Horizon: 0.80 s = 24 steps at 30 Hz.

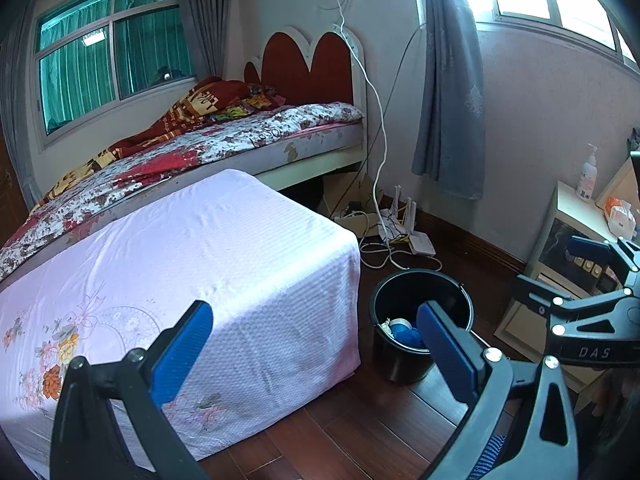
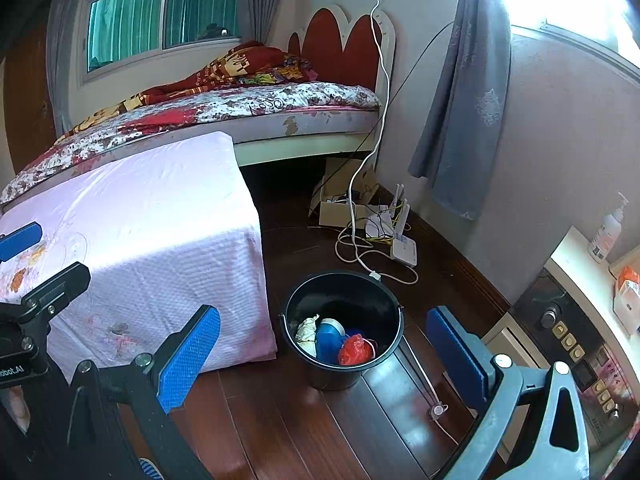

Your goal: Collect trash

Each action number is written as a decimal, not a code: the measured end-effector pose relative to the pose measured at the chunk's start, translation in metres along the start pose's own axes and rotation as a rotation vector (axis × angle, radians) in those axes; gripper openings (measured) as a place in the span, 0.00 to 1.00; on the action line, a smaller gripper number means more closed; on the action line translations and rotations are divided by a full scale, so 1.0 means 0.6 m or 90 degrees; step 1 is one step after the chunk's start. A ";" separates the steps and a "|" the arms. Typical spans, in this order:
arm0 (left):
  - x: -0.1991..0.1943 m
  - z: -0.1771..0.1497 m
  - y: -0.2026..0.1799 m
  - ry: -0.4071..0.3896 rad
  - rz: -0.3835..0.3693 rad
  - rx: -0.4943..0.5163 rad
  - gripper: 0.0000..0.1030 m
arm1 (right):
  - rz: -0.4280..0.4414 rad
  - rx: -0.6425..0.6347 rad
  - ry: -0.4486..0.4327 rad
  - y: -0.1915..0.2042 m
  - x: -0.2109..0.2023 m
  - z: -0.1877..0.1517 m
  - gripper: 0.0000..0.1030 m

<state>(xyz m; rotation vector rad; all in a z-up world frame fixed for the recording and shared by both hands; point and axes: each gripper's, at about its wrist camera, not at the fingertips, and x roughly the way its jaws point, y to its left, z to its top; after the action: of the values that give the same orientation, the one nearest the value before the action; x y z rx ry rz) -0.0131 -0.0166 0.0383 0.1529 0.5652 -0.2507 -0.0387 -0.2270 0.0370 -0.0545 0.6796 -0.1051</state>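
Trash held in a black bucket (image 2: 342, 332) on the floor beside a pink-covered block (image 2: 132, 240).
Both the left gripper (image 1: 316, 344) and the right gripper (image 2: 322, 350) are spread apart, with nothing gripped.

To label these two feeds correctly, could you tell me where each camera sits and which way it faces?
Left wrist: on the left gripper, facing the pink-covered table and bed; the right gripper shows at right.
Right wrist: on the right gripper, looking down at the black bucket; the left gripper shows at left.
Shared: bucket, table, bed.
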 end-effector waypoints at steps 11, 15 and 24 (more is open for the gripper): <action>0.000 0.001 0.000 0.001 -0.003 0.000 0.99 | 0.000 -0.001 0.000 -0.001 0.002 0.000 1.00; 0.000 0.001 0.000 0.004 -0.004 -0.001 0.99 | -0.001 -0.002 0.000 0.000 0.002 -0.001 1.00; 0.005 0.000 -0.005 0.005 0.015 0.011 0.99 | 0.000 -0.005 0.004 0.000 0.003 -0.002 1.00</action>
<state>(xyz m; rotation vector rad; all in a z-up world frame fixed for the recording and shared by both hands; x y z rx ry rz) -0.0113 -0.0200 0.0366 0.1770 0.5695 -0.2320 -0.0378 -0.2272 0.0350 -0.0615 0.6855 -0.1028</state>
